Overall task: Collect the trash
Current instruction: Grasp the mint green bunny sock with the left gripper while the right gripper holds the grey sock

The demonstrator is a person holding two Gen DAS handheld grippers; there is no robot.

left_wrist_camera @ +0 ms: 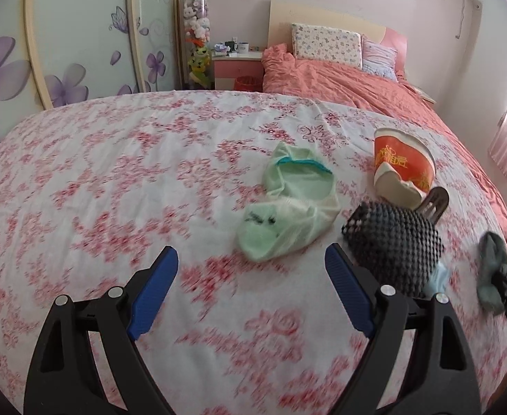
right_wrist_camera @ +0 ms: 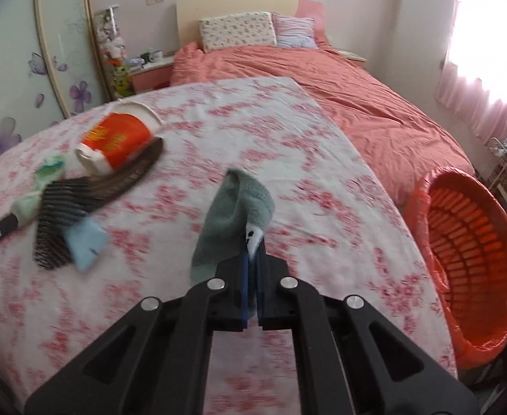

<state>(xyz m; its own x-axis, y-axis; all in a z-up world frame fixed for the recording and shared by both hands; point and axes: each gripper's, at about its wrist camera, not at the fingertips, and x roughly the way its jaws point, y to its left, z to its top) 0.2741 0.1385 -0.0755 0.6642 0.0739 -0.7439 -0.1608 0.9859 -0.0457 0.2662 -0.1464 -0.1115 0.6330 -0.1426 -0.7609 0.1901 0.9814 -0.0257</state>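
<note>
Right gripper [right_wrist_camera: 252,259] at 6 o'clock in its own view, blue pads pressed together on a grey-green sock [right_wrist_camera: 234,214] that stands up limp from the fingertips above the floral sheet [right_wrist_camera: 191,311]. At 3 o'clock of that view, off the bed edge, an orange slatted basket [right_wrist_camera: 474,252] with an orange liner.

Left gripper [left_wrist_camera: 251,259] low at 6 o'clock in the left view, blue pads [left_wrist_camera: 155,290] spread wide apart, nothing between them, hovering over the floral sheet [left_wrist_camera: 97,207].

Just beyond its fingertips toward 12 o'clock, a pale green sock [left_wrist_camera: 288,214], crumpled flat. At 2 o'clock, a black spiked brush [left_wrist_camera: 395,242] with a brown handle, over a light blue scrap [left_wrist_camera: 438,278]. Past the brush, an orange paper cup [left_wrist_camera: 403,162] lying on its side, crushed at the base and touching the brush handle. Same grey-green sock [left_wrist_camera: 493,273] at 3 o'clock, near the frame edge.

Farther back at 1 o'clock, a coral duvet [left_wrist_camera: 339,79] with two pillows against the headboard; at 12 o'clock a pink nightstand [left_wrist_camera: 236,65] carrying mugs.
</note>
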